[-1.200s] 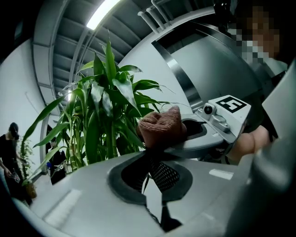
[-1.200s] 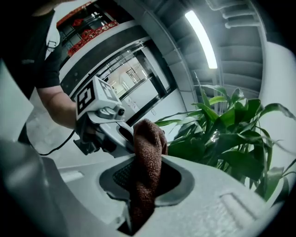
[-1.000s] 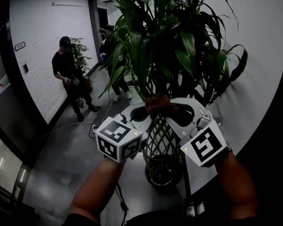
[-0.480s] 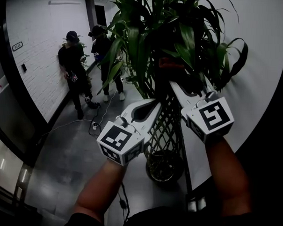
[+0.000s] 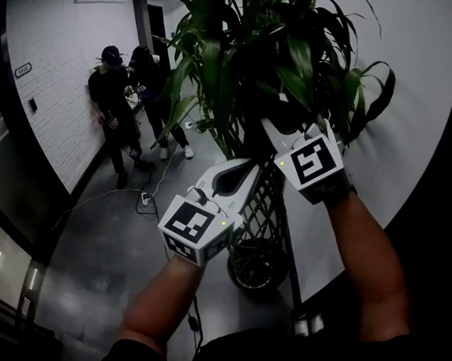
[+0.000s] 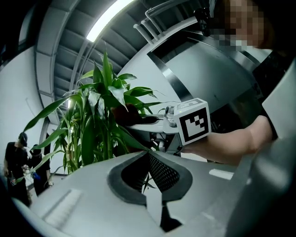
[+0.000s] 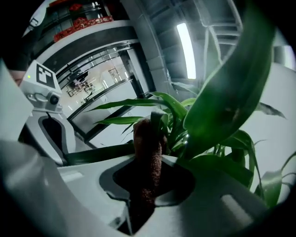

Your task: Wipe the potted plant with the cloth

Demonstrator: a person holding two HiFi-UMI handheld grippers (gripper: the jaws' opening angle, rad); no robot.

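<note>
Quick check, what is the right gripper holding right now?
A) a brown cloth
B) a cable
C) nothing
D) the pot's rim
A: the right gripper view shows the right gripper shut on the brown cloth, which sticks up among the leaves of the plant.

Head view: high, tilted steeply down over both forearms; left tool (image 5: 245,166), right tool (image 5: 269,125) near, potted plant (image 5: 239,57) just ahead, floor (image 5: 103,260) far below. Left gripper view: behind own jaws, angled up toward foliage. Right gripper view: close among leaves. Shared: plant, opposite tool.
</note>
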